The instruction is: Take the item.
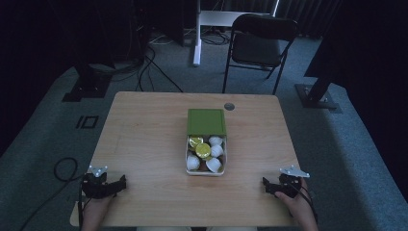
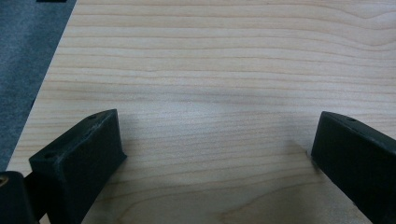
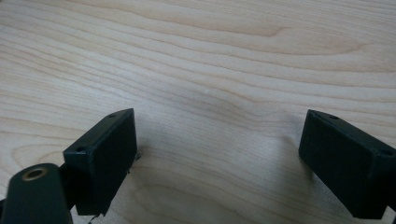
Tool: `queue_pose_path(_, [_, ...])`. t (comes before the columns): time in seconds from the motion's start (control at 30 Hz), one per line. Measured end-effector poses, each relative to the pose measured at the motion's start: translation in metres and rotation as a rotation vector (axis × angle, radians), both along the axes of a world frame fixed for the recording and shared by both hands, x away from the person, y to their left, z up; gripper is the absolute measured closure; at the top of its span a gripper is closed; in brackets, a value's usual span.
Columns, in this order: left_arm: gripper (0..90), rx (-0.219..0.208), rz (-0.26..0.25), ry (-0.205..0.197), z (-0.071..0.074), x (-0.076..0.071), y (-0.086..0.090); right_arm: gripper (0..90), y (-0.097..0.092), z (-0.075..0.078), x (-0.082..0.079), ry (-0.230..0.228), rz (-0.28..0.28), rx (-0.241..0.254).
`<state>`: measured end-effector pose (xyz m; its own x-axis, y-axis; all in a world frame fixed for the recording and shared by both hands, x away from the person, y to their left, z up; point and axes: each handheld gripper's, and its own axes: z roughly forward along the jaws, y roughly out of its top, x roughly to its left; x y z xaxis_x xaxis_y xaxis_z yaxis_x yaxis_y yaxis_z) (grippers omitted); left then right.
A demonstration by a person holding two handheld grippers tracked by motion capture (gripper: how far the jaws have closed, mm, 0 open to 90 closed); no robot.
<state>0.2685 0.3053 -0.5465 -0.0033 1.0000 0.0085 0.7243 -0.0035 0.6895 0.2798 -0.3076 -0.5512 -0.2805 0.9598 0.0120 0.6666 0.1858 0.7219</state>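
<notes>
Resting wide apart, empty: left gripper (image 1: 121, 182) at 7 o'clock, right gripper (image 1: 266, 184) at 5 | box (image 1: 206, 168) likely light, rigid | cups (image 1: 214, 165) probably slippery, crushable; grip box's side walls.

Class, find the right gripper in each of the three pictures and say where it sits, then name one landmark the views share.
High view: the right gripper lies at the lower right, on the table's near edge, held by a hand, jaws apart.
Left gripper view: not in this picture.
Right gripper view: the right gripper's own two black jaws rise from the bottom corners, wide apart, nothing between them.
Shared landmark: the pale wooden table, under both grippers.
</notes>
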Motion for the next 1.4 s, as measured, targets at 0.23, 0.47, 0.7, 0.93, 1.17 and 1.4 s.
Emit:
queue_pose_path(0.23, [2.1,0.000,0.000,0.001,0.000,0.000,0.000,10.8,0.000,0.000,0.000,-0.001,0.000,0.000])
queue_pose_path(0.47, [2.1,0.000,0.000,0.001,0.000,0.000,0.000,10.5,0.000,0.000,0.000,-0.001,0.002,-0.001])
queue_pose_path(0.7, [2.1,0.000,0.000,0.000,0.000,0.000,0.000,10.4,0.001,0.000,0.000,-0.002,0.049,-0.001])
queue_pose_path(0.93, [2.1,0.000,0.000,0.001,0.000,0.000,0.000,10.3,0.003,0.002,0.000,0.000,0.032,0.009])
queue_pose_path(1.17, [2.1,0.000,0.000,0.001,0.000,0.000,0.000,10.3,0.002,0.018,0.001,-0.043,0.018,0.020])
queue_pose_path(1.4, [2.1,0.000,0.000,0.000,0.000,0.000,0.000,10.3,0.005,0.031,0.004,-0.066,0.017,0.041])
